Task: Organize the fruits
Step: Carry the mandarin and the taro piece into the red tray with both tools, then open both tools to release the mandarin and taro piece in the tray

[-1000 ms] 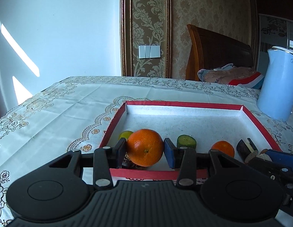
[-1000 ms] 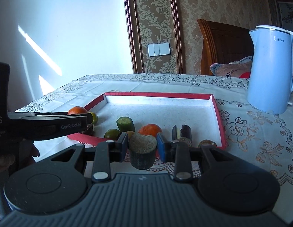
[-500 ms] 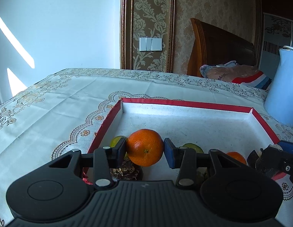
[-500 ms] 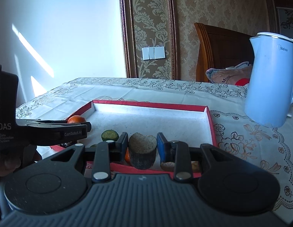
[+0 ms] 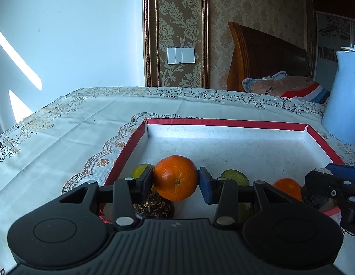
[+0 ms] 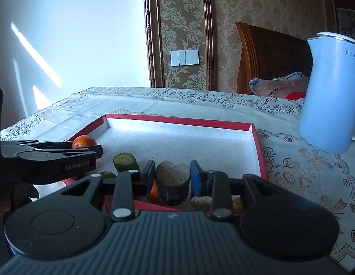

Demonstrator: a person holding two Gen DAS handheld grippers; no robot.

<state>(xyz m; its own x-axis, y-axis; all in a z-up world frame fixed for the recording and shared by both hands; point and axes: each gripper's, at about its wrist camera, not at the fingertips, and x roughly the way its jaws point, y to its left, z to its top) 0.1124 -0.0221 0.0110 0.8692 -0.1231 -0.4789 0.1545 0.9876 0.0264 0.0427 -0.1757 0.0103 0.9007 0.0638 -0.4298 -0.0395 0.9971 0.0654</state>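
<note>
partly hidden: small orange (image 5: 288, 186), dark lump (image 5: 154, 206) behind jaws.

The left gripper (image 5: 176, 178) clamps an orange (image 5: 175, 178) between its two pads, holding it above the near end of a shallow red-rimmed tray (image 5: 225, 122) with a white floor. Just left of the gripper's left pad a yellow-green fruit (image 5: 140, 170) shows partly, and below the orange sits a dark, rough-topped piece (image 5: 154, 206). Right of the right pad lies a green cut piece (image 5: 234, 176), and further right a smaller orange (image 5: 287, 187). At the far right edge the right gripper (image 5: 333, 183) reaches in. Beyond the tray's right corner a pale blue kettle (image 5: 345, 96) stands on the patterned tablecloth (image 5: 74, 123).
</note>
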